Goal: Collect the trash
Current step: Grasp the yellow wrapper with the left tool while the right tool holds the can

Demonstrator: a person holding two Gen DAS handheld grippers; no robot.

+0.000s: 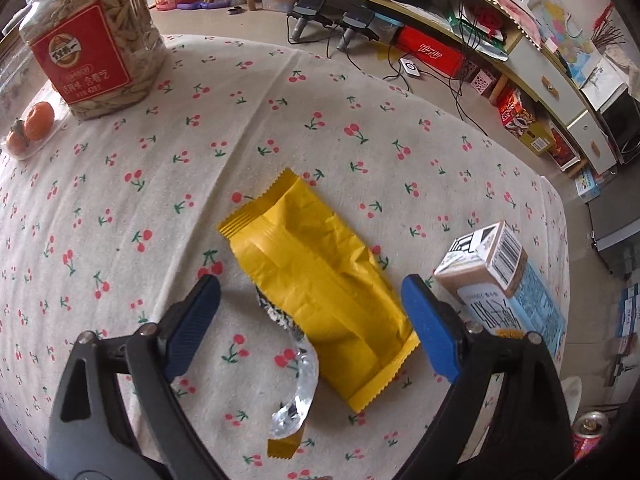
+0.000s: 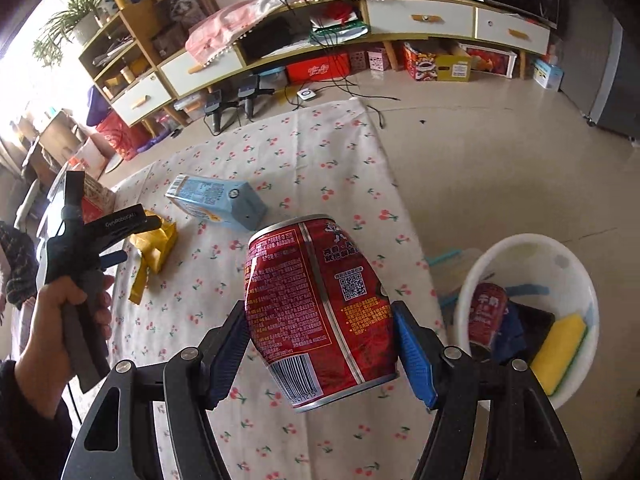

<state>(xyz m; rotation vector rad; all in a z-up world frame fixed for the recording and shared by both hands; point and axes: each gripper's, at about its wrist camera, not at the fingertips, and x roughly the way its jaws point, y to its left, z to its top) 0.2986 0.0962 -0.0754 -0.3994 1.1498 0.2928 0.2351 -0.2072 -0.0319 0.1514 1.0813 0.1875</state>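
Cherry-print cloth covers the table [image 1: 280, 92], w/ a messy room and low shelves behind.

Right gripper [image 2: 320, 344]: blue pads clamped on a dented red can [image 2: 316, 308], held up off the table at mid-frame. At the right of that view a white tub [image 2: 576, 264] sits on the floor w/ another red can and a yellow sponge inside. I'd say this can goes there next, so the hand must swing right, get over the tub, then let go.

Left gripper [image 1: 310, 320]: fingers wide apart, nothing pinched. It points down at a yellow wrapper [image 1: 316, 280] lying flat at mid-frame, w/ a silvery torn strip [image 1: 296, 396] touching its lower left side. A blue drink carton [image 1: 516, 292] lies on its side just beside the right finger. Next, I think, it drops lower and shuts on the wrapper. Thin and flat, so hard to pinch.

Jar of snacks [image 1: 92, 36] at upper left prob. isn't trash.
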